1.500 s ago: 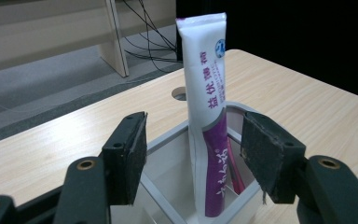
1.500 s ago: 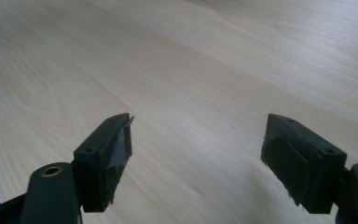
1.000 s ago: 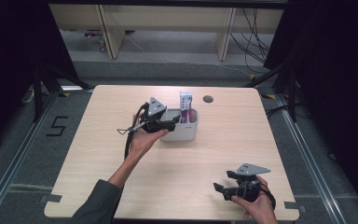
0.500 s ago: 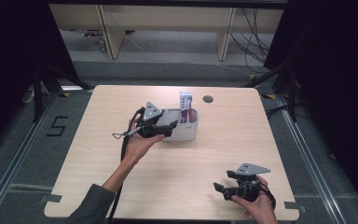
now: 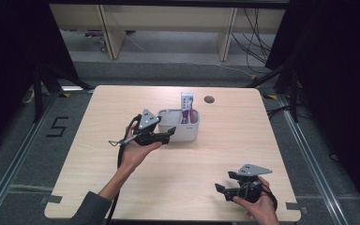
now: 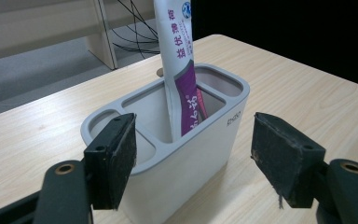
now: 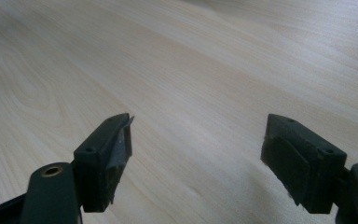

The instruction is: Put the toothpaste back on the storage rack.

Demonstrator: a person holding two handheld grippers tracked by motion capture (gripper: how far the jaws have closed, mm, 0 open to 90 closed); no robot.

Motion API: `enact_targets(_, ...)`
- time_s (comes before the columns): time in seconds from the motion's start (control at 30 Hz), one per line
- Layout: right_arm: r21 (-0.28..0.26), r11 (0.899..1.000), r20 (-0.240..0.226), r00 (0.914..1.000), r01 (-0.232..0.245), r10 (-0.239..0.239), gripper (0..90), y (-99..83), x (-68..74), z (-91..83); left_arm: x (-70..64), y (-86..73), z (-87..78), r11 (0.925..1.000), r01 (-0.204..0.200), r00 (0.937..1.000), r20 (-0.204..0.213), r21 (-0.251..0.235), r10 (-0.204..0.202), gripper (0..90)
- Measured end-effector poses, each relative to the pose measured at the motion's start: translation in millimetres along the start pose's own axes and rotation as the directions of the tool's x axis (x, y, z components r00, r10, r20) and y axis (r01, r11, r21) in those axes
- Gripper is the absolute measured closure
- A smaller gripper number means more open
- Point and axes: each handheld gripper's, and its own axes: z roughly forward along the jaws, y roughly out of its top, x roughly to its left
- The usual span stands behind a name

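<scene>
Now, starting at the left, the left gripper (image 5: 165,136) is held just in front of a grey holder (image 5: 180,125) on the worktop (image 5: 225,145), its fingers (image 6: 112,163) spread wide and empty, with the near corner of the holder lying between them in the left gripper view. Beyond the fingers the holder has several open compartments, and a white and purple tube (image 6: 179,70) stands upright in a middle one, its flat top rising well above the rim. The holder looks like stiff, smooth plastic, probably light and apt to slide if pushed rather than gripped; its thin walls would suit a pinch over the rim. The tube seems soft and squeezable, so I judge the firm flat crimp at the top the safest place to take it. Further right, the right gripper (image 5: 222,190) rests low near the worktop's front edge, well apart from the holder, its fingers (image 7: 107,154) also open over bare wood.
</scene>
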Motion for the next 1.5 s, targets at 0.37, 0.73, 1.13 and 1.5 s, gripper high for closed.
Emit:
enact_targets(0.37, 0.008, 1.0, 0.001, 1.0, 0.001, -0.001, 25.0, 0.1, 0.6, -1.0, 3.1, -12.4, -10.3, 0.9999, 0.0, 1.0, 0.002, 0.015, 0.0, 29.4)
enact_targets(0.73, 0.009, 1.0, 0.004, 1.0, 0.003, -0.003, 25.0, 0.1, 0.4, -0.7, 5.6, -24.1, -14.9, 0.9996, 0.006, 1.0, -0.008, 0.028, -0.006, 24.5)
enact_targets(1.13, 0.015, 1.0, -0.003, 1.0, -0.008, 0.008, 25.0, 0.2, 1.2, -0.8, 1.9, -32.7, -20.6, 0.9991, 0.006, 0.9998, 0.017, 0.041, -0.006, 22.1)
enact_targets(1.5, 0.002, 1.0, 0.004, 1.0, -0.005, 0.005, 25.0, -0.1, 0.6, -0.1, -2.2, -46.0, -28.8, 0.997, 0.006, 0.9993, 0.037, 0.077, -0.009, 17.8)
